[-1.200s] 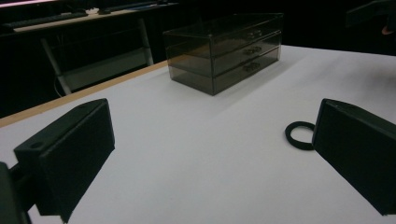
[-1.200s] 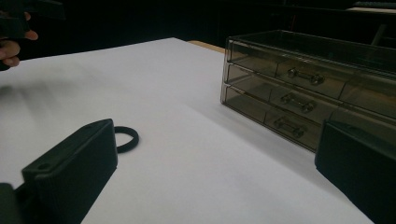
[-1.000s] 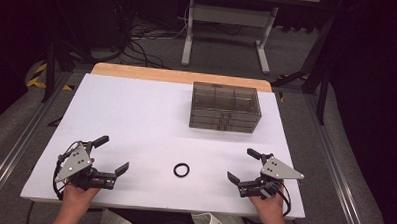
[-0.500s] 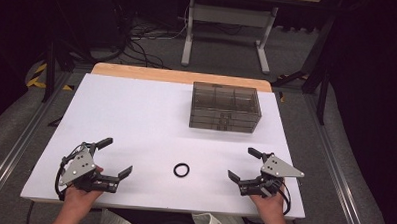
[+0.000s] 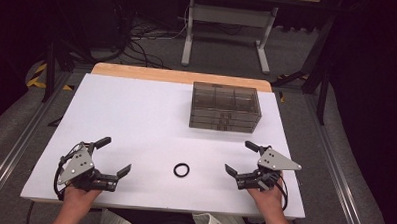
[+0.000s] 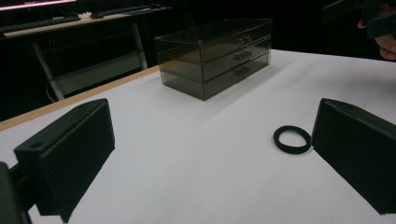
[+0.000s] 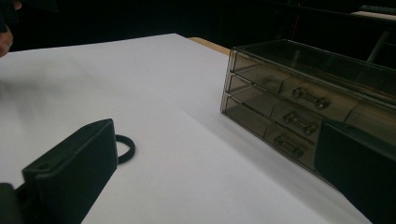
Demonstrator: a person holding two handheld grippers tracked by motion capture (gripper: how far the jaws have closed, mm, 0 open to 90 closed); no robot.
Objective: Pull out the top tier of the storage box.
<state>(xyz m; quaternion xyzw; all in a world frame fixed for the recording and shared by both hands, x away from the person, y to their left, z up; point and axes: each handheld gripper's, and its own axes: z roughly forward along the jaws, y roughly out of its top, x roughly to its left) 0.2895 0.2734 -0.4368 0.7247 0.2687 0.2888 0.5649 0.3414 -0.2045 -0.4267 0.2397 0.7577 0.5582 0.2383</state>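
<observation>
Both grippers, left (image 5: pixel 113 155) and right (image 5: pixel 238 158), spread wide and empty, ring (image 5: pixel 181 170) flat on the table (image 5: pixel 136 110) between them, drawers (image 5: pixel 225 107) well beyond; risk: thin ring skids or flips if a jaw lands on its rim.

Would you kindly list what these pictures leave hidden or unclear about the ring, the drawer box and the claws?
- Black ring: in the right gripper view, its near part is hidden behind the right claw's own jaw.
- Drawer box: its contents cannot be made out through the smoky plastic in the high view; in the right gripper view its right end is cut off by the edge and a jaw.
- Left claw: the hand beneath it is cut off by the high view's bottom edge.
</observation>
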